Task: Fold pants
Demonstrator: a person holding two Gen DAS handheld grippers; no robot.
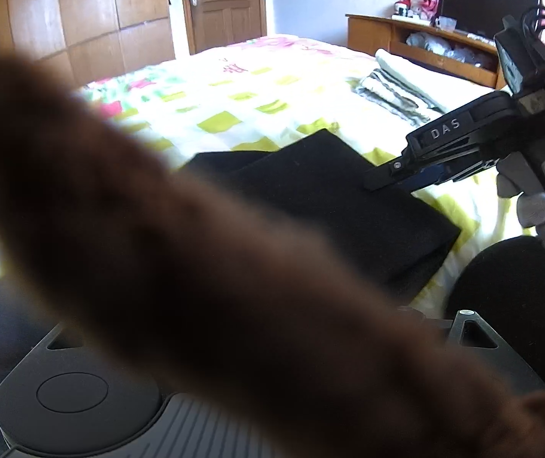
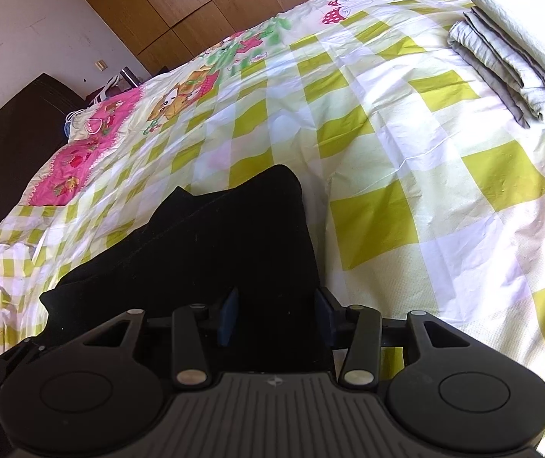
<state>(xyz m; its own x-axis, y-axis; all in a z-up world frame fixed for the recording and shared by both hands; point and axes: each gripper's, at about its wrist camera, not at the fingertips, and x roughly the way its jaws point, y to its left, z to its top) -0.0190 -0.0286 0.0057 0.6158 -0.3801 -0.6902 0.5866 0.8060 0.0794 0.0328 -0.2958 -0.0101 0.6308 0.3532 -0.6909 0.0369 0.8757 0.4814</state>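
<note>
Black, matte soft-fabric pants lie folded into a flat, layered slab on the green-and-white checked bedsheet. Left wrist view: two stacked layers, upper one offset from the lower, edges straight, corners squared. Right wrist view: far end forms two blunt peaks pointing toward the sheet's pink cartoon border; surface smooth, near end hidden.

you see a bed spread with a checked green-and-white sheet edged in pink cartoon prints. folded grey-and-white bedding sits near its far side. behind stand a wooden wardrobe, a panelled door and a wooden shelf unit holding clutter.
</note>
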